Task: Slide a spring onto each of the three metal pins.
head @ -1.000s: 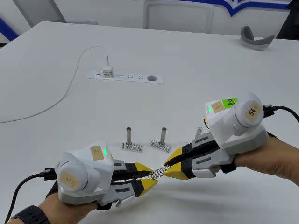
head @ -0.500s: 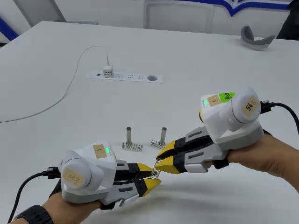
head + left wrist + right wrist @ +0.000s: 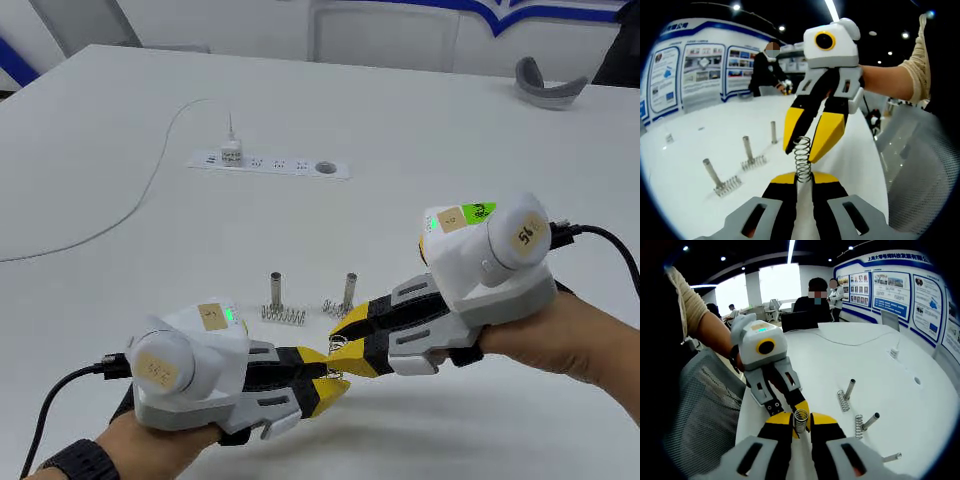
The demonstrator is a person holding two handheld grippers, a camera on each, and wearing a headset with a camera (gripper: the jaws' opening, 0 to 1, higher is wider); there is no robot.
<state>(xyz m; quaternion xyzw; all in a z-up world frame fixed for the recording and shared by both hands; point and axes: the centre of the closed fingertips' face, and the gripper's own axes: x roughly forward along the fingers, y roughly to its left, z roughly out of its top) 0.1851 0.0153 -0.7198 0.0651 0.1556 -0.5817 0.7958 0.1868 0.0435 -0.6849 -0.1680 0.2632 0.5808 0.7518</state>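
Pinching the lower coils of a small silver wire coil spring, the left gripper is holding it out above the table, its yellow-tipped jaws clamped together on it. The right gripper is straddling the spring's free end. Whether its jaws are pressing the coils or merely bracketing them, I cannot tell.

The three short grey metal pins are standing bare just beyond, and two loose springs are lying at the feet of two of them.

The risk is sitting in this handover. If one gripper lets go before the other is gripping firmly, the spring is likely to drop or flick away. Pushing the tips towards each other could also buckle it sideways out of both grips. A low sweep might topple a pin.

The smooth white table is carrying a white power strip with a trailing white cable. Blue-and-white display boards are lining the wall, and people are sitting farther off.
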